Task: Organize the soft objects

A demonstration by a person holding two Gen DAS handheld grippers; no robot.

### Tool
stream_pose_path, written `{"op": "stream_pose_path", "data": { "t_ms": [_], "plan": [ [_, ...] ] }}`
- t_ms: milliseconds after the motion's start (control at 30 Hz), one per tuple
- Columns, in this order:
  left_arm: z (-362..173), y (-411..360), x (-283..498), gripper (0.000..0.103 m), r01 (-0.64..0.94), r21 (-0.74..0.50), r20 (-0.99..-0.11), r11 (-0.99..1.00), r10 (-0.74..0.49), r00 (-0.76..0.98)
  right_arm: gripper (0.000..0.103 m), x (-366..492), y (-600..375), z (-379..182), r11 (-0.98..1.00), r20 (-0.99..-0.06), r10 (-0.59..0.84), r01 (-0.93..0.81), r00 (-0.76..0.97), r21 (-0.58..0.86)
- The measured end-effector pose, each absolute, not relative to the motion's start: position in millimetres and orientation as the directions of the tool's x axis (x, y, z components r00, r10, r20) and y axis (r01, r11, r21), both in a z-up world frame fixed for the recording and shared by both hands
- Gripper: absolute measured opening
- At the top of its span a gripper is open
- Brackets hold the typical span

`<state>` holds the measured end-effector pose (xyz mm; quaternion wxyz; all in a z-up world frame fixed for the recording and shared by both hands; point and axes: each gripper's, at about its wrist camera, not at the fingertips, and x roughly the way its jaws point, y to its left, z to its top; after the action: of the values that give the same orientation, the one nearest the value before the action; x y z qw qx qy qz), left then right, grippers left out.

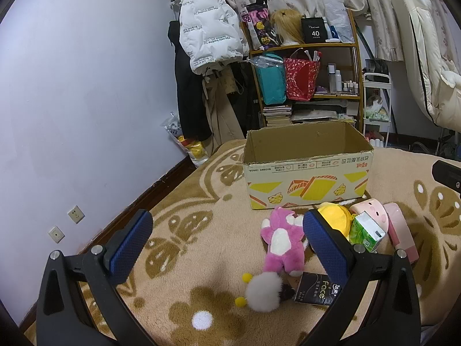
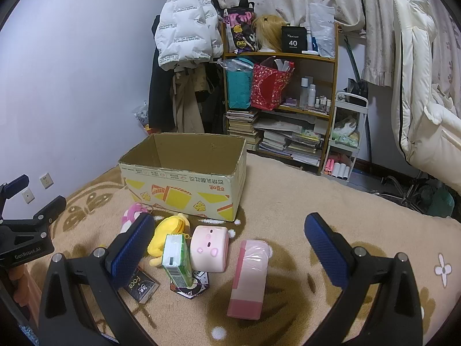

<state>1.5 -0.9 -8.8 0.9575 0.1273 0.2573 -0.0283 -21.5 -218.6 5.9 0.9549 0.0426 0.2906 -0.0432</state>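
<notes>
Soft toys and tissue packs scattered on beige patterned blanket (image 1: 201,173), in front of open cardboard box (image 1: 308,170).

Left wrist view: left gripper (image 1: 227,233) spread wide, grasping nothing, hovering over blanket. Pink plush (image 1: 281,239) at frame centre, between the blue pads. Grey pompom (image 1: 263,292) with yellow balls at lower centre, touching black tissue pack (image 1: 312,288). Yellow plush (image 1: 335,219), green tissue pack (image 1: 366,232), pink cube plush (image 1: 371,209) and pink tissue pack (image 1: 402,235) clustered at centre right, just below box.

Right wrist view: right gripper (image 2: 229,245) likewise spread wide and holding nothing. Pink tissue pack (image 2: 249,276) lying at lower centre between the pads; pink cube plush (image 2: 209,248) just left of it, green tissue pack (image 2: 175,259) upright beside yellow plush (image 2: 167,233). Box (image 2: 184,181) at centre left, nothing seen inside. Left gripper (image 2: 31,201) at left edge. Shelf (image 2: 288,109) and white jacket (image 2: 184,34) in upper background.
</notes>
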Motion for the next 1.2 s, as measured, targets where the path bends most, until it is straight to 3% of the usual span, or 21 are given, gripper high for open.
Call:
{"op": "stream_pose_path", "data": {
  "t_ms": [1200],
  "plan": [
    [-11.4,-1.8,3.5,0.103,0.119,0.237,-0.505,0.964,0.017,0.863,0.103,-20.6,-218.5,8.7,0.993,-0.566,-0.053,0.105,0.823,0.060]
  ]
}}
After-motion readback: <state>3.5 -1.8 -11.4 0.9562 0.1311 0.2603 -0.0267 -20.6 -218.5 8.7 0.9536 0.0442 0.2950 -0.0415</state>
